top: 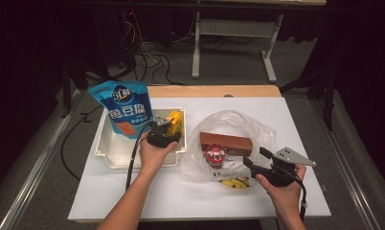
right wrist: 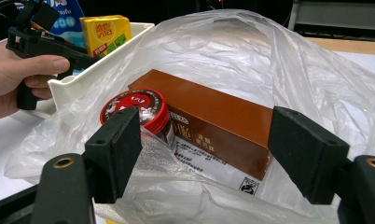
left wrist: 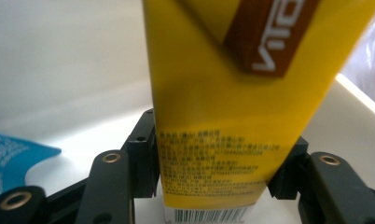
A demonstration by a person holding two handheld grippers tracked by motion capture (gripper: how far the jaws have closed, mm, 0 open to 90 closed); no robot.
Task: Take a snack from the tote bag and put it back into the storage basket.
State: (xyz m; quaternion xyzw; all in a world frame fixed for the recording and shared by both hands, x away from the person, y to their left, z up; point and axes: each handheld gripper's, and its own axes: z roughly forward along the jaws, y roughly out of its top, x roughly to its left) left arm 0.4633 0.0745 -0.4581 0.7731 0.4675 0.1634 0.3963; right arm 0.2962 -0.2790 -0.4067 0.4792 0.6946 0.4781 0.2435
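Left gripper (top: pixel 167 125) clamps yellow carton (top: pixel 175 122) inside white tray (top: pixel 109 152) (blue pouch (top: pixel 125 109) too). Right gripper (top: pixel 255 159) open, empty; clear bag (top: pixel 262 128) holds brown box (top: pixel 226 143), red-lidded jar (top: pixel 215 154).

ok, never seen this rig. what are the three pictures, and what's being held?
There is no robot here. A person holds a hand-held claw in each hand. The high view looks down on the table; each of the other two pictures comes from a camera riding on one claw.

The left claw grips a yellow drink carton on both sides, over a white bin that also holds a blue snack pouch.

The right claw stands open at the mouth of a clear plastic bag, pressing on nothing. In the bag lie a brown box and a red-lidded tin. A banana lies at the bag's near edge.
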